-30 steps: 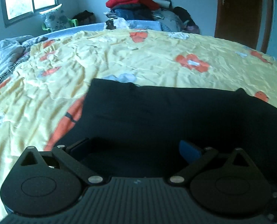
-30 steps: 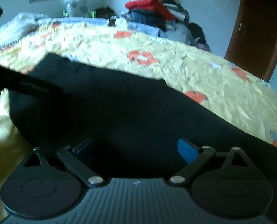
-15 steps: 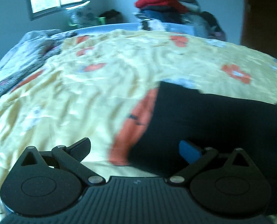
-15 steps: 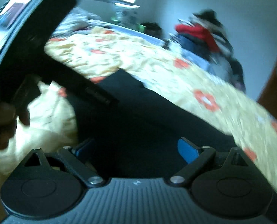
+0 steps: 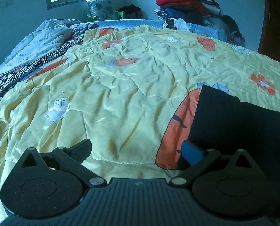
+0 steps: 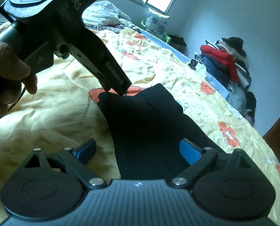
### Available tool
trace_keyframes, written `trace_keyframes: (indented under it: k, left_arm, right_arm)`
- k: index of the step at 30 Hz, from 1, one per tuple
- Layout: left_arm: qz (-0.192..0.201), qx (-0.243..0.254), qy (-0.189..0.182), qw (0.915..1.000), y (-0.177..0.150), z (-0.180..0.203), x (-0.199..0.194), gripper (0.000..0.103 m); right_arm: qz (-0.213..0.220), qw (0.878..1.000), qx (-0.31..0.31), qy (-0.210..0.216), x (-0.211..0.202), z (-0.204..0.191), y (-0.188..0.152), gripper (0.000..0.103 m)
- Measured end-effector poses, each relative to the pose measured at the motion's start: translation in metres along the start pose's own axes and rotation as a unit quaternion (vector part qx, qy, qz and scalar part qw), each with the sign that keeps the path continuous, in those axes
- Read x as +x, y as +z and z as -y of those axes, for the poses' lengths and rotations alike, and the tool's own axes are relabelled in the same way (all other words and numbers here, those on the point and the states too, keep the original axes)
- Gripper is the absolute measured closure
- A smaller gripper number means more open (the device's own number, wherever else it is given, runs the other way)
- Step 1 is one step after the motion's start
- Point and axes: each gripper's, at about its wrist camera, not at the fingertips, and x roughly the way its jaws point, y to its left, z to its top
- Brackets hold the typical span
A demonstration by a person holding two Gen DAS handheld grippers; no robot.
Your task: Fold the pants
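While I looked through the left wrist camera, my left gripper (image 5: 136, 148) had its fingers spread wide over the yellow bedspread (image 5: 121, 86), holding nothing, and the one pair of black pants (image 5: 239, 124) lay flat at its right. Through the right wrist camera, my right gripper (image 6: 138, 148) gaped empty above the pants (image 6: 149, 128). They looked soft and limp; I'd pinch a corner.
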Motion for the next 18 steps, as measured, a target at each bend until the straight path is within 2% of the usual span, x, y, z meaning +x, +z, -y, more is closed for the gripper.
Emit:
trace_keyframes:
  k: [18]
  left_arm:
    - [-0.002,0.012,0.001,0.9999,-0.0026,0.0076,0.0007,0.000]
  right_arm:
    - [-0.002,1.000,-0.004,-0.003,-0.0014,-0.0021,-0.0015,0.007]
